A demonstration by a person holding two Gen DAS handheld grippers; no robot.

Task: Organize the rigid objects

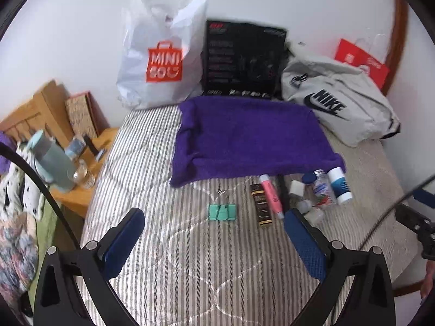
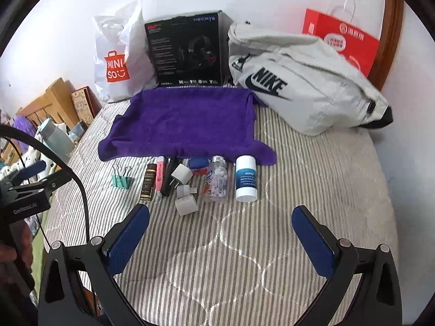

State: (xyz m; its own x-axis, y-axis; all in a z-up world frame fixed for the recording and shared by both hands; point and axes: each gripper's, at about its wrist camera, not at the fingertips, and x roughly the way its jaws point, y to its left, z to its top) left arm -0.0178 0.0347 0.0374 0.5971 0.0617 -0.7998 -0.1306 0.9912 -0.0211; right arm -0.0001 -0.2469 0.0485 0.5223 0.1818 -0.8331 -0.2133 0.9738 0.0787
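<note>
Small rigid items lie in a row along the purple towel's near edge: green binder clip, brown tube, pink highlighter, white chargers, pill bottle, white stick.

Left wrist view: right finger hides part of the white chargers; black pen mostly hidden behind pink tube. Box print blurred, unreadable. Right wrist view: blue tin half covered by pill bottle and plug. Red bag lower part hidden by grey bag. Hand cut off at left edge.
</note>
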